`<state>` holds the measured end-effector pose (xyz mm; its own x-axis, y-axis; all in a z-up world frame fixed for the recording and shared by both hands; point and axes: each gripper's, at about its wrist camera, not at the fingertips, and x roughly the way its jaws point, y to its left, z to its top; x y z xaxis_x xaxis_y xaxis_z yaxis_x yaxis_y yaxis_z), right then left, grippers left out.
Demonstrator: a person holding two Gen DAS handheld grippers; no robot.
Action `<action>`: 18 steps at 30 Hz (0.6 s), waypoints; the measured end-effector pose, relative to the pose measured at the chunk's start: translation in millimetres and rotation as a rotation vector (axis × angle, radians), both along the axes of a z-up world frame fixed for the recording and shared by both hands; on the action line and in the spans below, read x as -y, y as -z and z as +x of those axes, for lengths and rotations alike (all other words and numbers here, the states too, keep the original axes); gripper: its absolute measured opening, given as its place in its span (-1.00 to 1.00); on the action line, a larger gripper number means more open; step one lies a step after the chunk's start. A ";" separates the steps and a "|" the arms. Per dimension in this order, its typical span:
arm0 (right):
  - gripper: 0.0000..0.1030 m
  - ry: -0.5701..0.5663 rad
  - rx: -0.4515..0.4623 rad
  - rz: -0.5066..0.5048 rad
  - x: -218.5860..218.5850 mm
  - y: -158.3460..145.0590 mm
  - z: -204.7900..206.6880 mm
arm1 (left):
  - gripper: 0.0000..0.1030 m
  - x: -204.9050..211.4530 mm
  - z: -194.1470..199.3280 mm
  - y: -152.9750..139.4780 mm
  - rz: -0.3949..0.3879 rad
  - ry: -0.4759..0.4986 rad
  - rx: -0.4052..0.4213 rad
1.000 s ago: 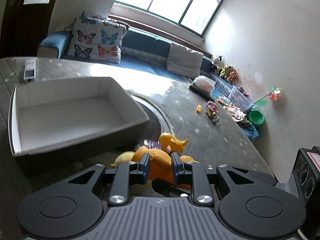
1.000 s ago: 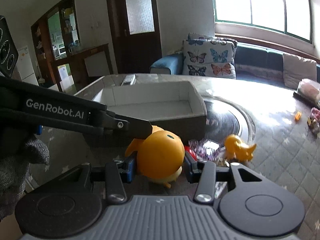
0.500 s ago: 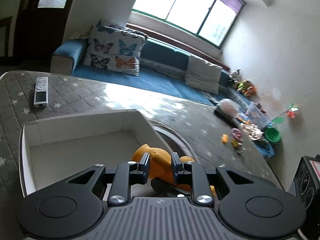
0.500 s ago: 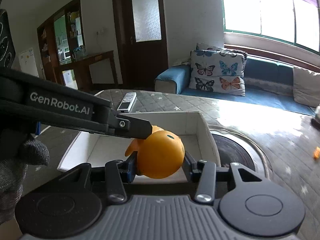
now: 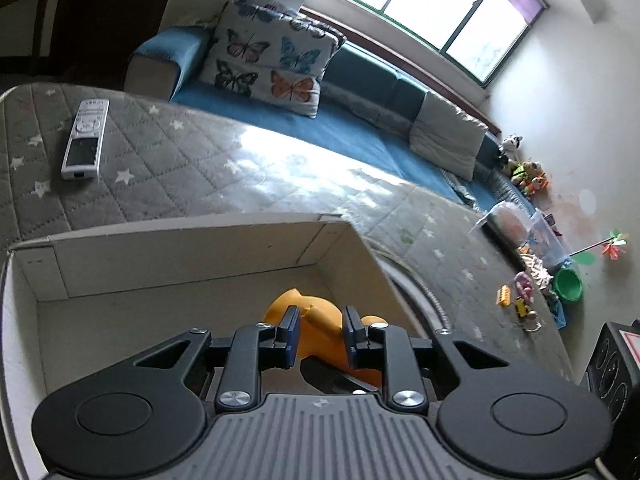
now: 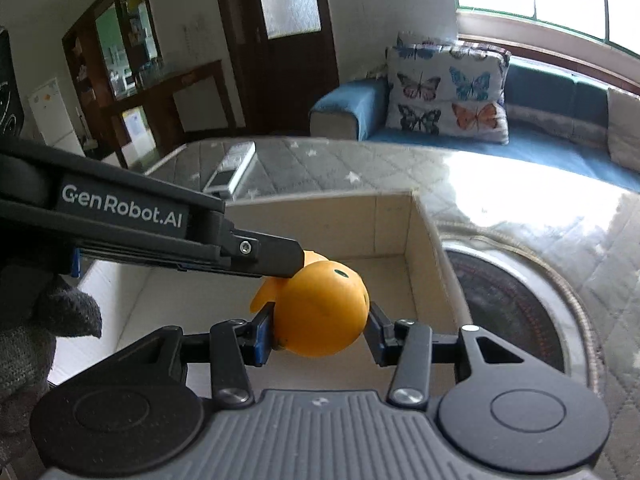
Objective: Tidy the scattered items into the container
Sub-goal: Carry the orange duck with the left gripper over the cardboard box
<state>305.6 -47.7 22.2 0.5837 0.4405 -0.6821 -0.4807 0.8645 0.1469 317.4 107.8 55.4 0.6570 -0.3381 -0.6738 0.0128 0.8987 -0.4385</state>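
Left wrist view showed the left gripper (image 5: 319, 334) with its jaws clamped on an orange toy (image 5: 320, 320), now hanging over the white box (image 5: 180, 256) at lower centre, where 1 second earlier it hung over the bench short of the box wall. Right wrist view showed the right gripper (image 6: 320, 330) gripping a round orange toy (image 6: 322, 310), likewise carried over the box's open interior. Both toys seemed ready for release; neither was yet inside.

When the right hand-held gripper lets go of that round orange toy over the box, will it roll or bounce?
The orange toy looks smooth and rounded, so it will probably roll a little. The box has upright walls, likely to stop it. It seems hollow plastic, probably light, so a small bounce is possible.
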 end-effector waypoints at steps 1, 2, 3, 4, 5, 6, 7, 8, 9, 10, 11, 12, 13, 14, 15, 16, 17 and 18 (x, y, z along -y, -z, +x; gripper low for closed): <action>-0.11 -0.002 -0.006 -0.008 -0.9 3.1 1.0 | -0.54 0.0 1.0 2.5 -0.001 0.000 -0.007; -0.11 -0.004 -0.011 -0.017 -1.8 6.0 1.8 | -0.53 0.3 1.8 5.2 -0.001 0.001 -0.012; -0.11 -0.004 -0.017 -0.022 -2.2 8.4 2.2 | -0.53 0.6 2.6 7.6 -0.001 0.002 -0.018; -0.11 -0.003 -0.022 -0.026 -2.6 10.8 2.6 | -0.54 1.1 3.2 9.8 0.000 0.001 -0.023; -0.11 -0.008 -0.029 -0.034 -3.4 13.7 3.0 | -0.53 1.5 3.8 12.1 0.005 -0.001 -0.029; -0.10 -0.010 -0.030 -0.039 -3.6 15.3 2.0 | -0.52 1.2 4.0 13.9 0.003 -0.001 -0.031; -0.10 -0.014 -0.028 -0.045 -4.1 16.0 0.6 | -0.52 0.6 4.2 14.8 -0.001 -0.001 -0.033; -0.10 -0.017 -0.028 -0.050 -5.1 16.2 0.1 | -0.52 -0.1 4.3 15.4 -0.004 -0.001 -0.034; -0.09 -0.020 -0.028 -0.053 -6.0 16.2 -0.1 | -0.51 -0.3 4.3 15.7 -0.005 -0.001 -0.036; -0.09 -0.022 -0.028 -0.056 -6.9 15.3 -1.0 | -0.49 -0.1 4.2 15.9 -0.002 -0.001 -0.039; -0.07 -0.024 -0.029 -0.058 -7.7 14.2 -2.2 | -0.50 0.1 4.2 16.2 0.000 -0.001 -0.042; -0.03 -0.024 -0.025 -0.060 -7.9 13.2 -3.8 | -0.50 0.4 4.1 16.6 0.004 -0.002 -0.045; 0.02 -0.021 -0.020 -0.064 -7.4 12.3 -5.3 | -0.49 0.2 4.0 17.6 0.008 -0.005 -0.048; 0.10 -0.016 -0.016 -0.063 -6.1 11.3 -6.7 | -0.49 -0.3 3.4 18.5 0.008 -0.009 -0.053; 0.12 -0.011 -0.013 -0.062 -4.7 10.2 -8.1 | -0.49 -1.1 2.8 19.0 0.004 -0.011 -0.054; 0.12 -0.008 -0.012 -0.061 -3.8 9.1 -7.8 | -0.45 -1.8 2.2 19.5 -0.001 -0.011 -0.053; 0.12 -0.006 -0.012 -0.059 -2.9 7.9 -7.1 | -0.46 -2.2 1.3 19.4 -0.005 -0.012 -0.053; 0.12 -0.004 -0.011 -0.058 -2.1 6.8 -6.4 | -0.46 -1.8 0.4 18.8 -0.003 -0.013 -0.052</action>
